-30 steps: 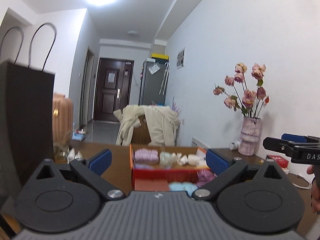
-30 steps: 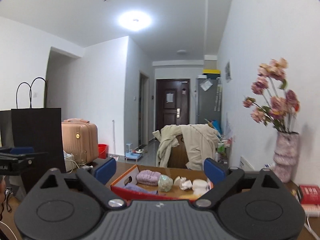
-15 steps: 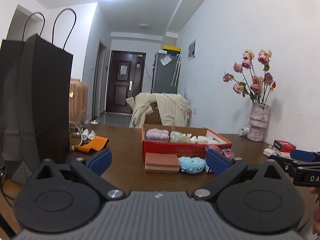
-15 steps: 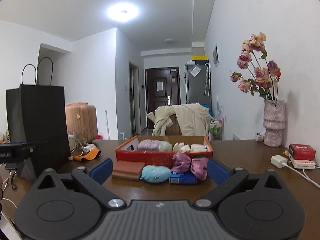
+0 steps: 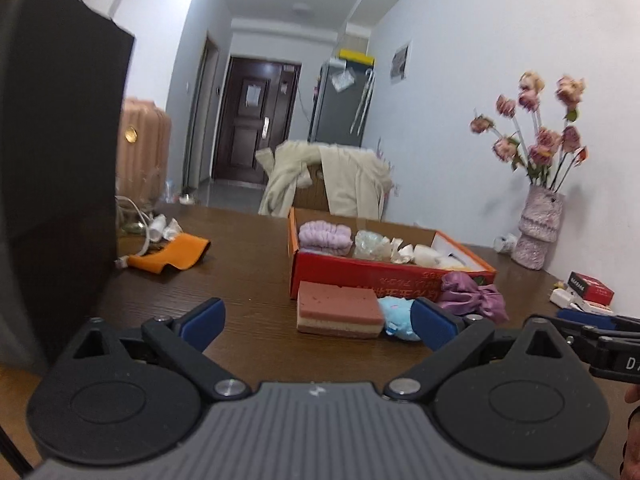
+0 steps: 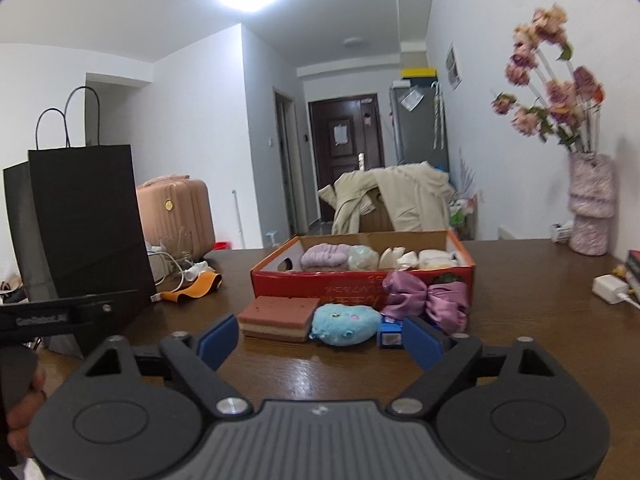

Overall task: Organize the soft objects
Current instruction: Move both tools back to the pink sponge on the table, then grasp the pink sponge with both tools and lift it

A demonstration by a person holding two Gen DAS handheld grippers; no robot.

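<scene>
A red cardboard box [image 6: 360, 286] [image 5: 384, 276] sits on the brown table and holds a lilac scrunchie [image 6: 324, 256], a pale green soft thing and white pieces. In front of it lie a pink layered sponge [image 6: 278, 318] [image 5: 340, 314], a blue plush toy [image 6: 346, 324] [image 5: 398, 316], a small blue box [image 6: 390, 334] and a purple satin bow [image 6: 426, 300] [image 5: 472, 298]. My left gripper [image 5: 318, 322] is open and empty, short of the sponge. My right gripper [image 6: 320, 338] is open and empty, just short of the plush.
A tall black paper bag [image 6: 84, 220] [image 5: 52, 184] stands at the left. An orange cloth [image 5: 172, 256] and cables lie beside it. A flower vase [image 6: 590, 208], a white charger [image 6: 608, 288] and a red box [image 5: 592, 288] are at the right.
Both grippers have tilted down and moved closer to the table; the sponge, plush and bow now sit larger and nearer the fingertips. Both jaws stay open.
</scene>
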